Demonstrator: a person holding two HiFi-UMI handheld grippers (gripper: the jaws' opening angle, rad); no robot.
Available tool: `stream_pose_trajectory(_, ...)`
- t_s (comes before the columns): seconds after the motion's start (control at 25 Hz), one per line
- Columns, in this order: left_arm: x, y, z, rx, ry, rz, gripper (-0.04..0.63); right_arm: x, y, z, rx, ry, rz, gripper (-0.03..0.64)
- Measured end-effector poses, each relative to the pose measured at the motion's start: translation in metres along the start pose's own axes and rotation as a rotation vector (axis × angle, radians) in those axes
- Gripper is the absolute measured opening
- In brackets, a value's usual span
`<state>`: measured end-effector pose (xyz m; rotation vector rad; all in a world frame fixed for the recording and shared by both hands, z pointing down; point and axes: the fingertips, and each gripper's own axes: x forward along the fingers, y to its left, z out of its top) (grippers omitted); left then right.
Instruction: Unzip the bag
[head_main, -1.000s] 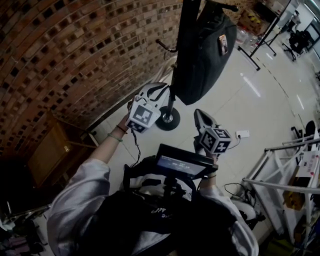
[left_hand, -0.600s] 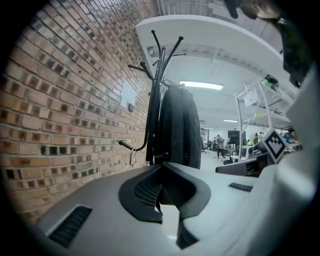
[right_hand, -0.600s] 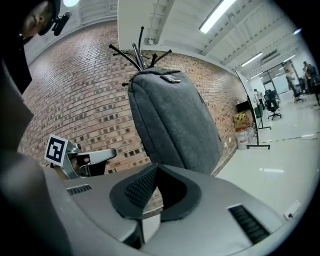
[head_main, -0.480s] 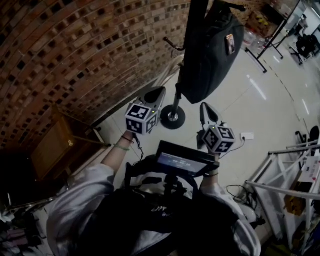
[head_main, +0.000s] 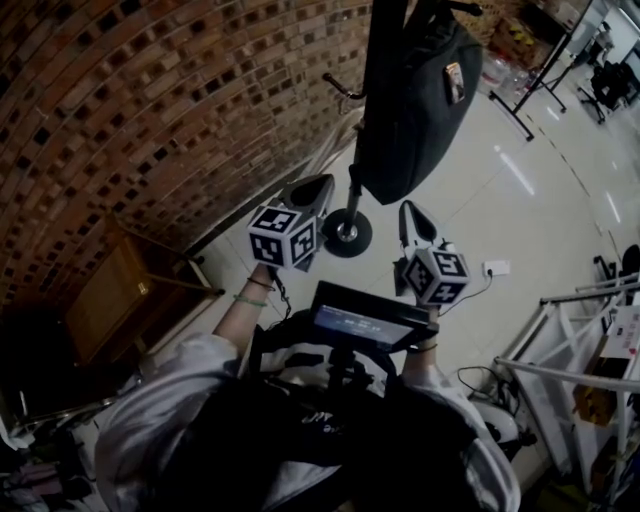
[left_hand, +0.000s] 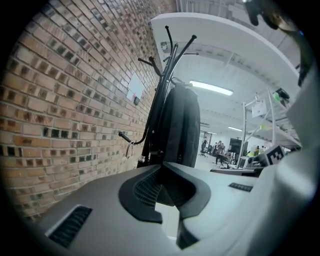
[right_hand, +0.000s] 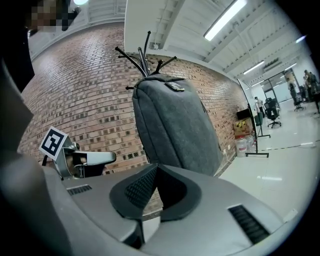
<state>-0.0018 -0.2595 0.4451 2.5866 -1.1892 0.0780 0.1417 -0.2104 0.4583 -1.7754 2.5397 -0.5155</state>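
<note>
Dark grey bag (head_main: 415, 95), plump, small badge on it, hanging off the black coat stand (head_main: 350, 232) by the brick wall (head_main: 150, 100). Left gripper (head_main: 318, 184) and right gripper (head_main: 408, 212) both pressed together, pinching nothing, just below it.

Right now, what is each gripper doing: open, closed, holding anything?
Left gripper: closed, holding nothing.
Right gripper: closed, holding nothing.
</note>
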Motion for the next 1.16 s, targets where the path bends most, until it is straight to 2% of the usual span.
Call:
stream_pose_trajectory(0.28,0.004,-0.003,0.001,-0.01,0.008,-0.019,0.008,-0.001,0.002,0.002,-0.043,0.011,-0.006,-0.01)
stream_pose_trajectory(0.52,0.003,-0.004,0.0,-0.031,0.009,-0.029,0.008,-0.003,0.012,0.009,-0.041,0.011,0.015,-0.009)
stream_pose_trajectory(0.8,0.004,-0.004,-0.002,-0.038,0.01,-0.036,0.008,-0.003,0.001,0.002,-0.047,0.013,-0.014,-0.009)
stream_pose_trajectory(1.16,0.007,-0.004,-0.005,-0.048,0.021,-0.042,0.008,-0.003,0.001,0.007,-0.068,0.013,-0.009,-0.009)
